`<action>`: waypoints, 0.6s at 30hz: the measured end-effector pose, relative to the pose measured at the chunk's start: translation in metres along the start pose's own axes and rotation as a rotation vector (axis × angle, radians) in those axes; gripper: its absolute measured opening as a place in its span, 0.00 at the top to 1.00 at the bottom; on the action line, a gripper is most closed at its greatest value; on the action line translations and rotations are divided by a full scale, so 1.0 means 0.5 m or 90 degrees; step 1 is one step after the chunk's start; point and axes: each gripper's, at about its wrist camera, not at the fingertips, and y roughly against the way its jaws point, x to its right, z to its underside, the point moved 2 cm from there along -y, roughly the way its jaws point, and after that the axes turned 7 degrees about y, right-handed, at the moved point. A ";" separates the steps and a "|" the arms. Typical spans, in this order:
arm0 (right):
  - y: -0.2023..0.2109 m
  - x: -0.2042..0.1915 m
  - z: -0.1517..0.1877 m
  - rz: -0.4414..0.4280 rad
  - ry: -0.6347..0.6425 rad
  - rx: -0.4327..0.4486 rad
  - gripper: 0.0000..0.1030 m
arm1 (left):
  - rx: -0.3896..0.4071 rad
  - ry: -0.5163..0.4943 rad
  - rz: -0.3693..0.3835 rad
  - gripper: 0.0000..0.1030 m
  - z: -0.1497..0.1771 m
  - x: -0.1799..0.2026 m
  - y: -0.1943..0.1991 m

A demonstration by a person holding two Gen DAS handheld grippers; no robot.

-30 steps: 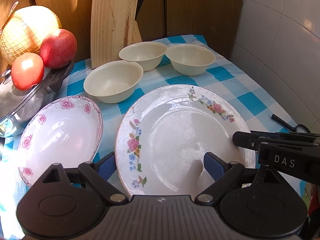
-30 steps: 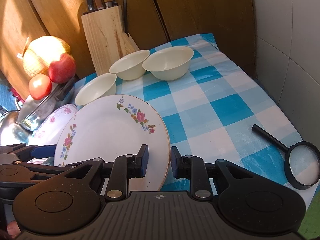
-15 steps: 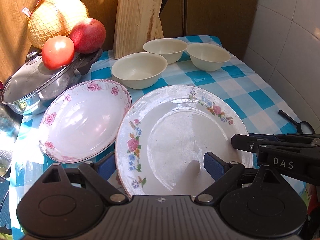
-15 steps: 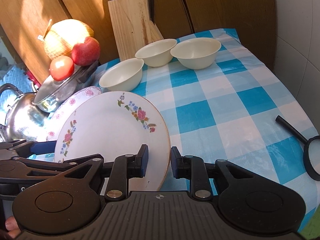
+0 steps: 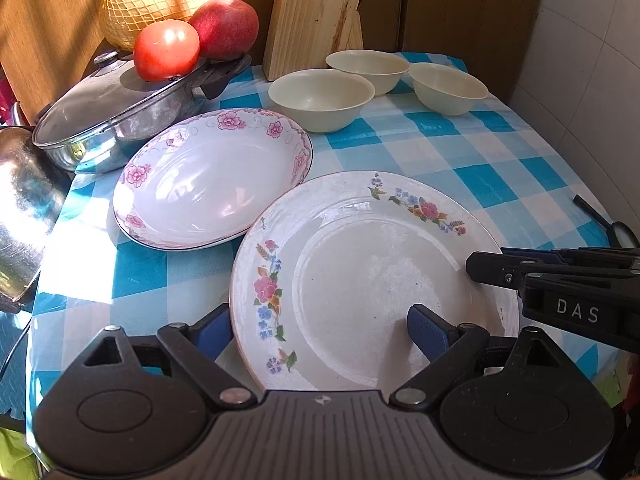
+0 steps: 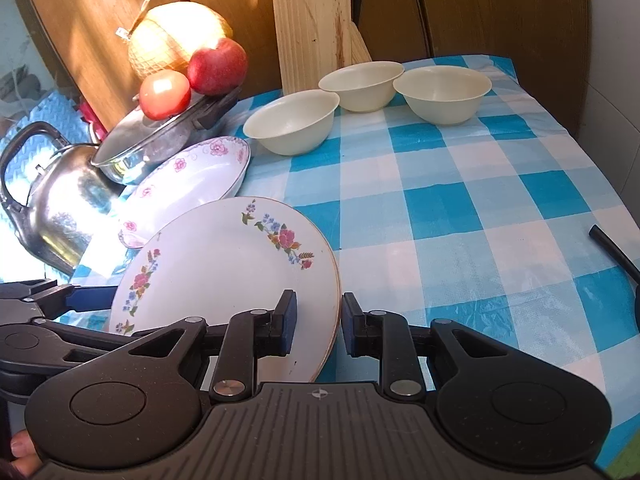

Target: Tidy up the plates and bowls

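We have lifted the flowered plate (image 6: 224, 264) higher, pinched in our right tool (image 6: 318, 322), left tool (image 5: 316, 326) spread around it, ready for stacking.

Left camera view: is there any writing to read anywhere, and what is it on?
"DAS": white letters on the side of the right gripper, seen at the right edge.
No other text shows; the plate, the bowls and the knife block carry none.
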 end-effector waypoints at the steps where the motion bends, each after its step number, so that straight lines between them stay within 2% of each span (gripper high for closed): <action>1: 0.000 -0.004 0.001 0.000 0.005 0.000 0.70 | -0.002 0.007 0.004 0.16 0.004 -0.005 0.000; 13: 0.001 -0.052 0.011 -0.006 0.073 -0.007 0.70 | -0.014 0.055 0.002 0.16 0.016 -0.051 -0.004; 18: 0.006 -0.080 0.023 -0.012 0.120 -0.020 0.66 | -0.007 0.052 -0.009 0.16 0.024 -0.061 0.003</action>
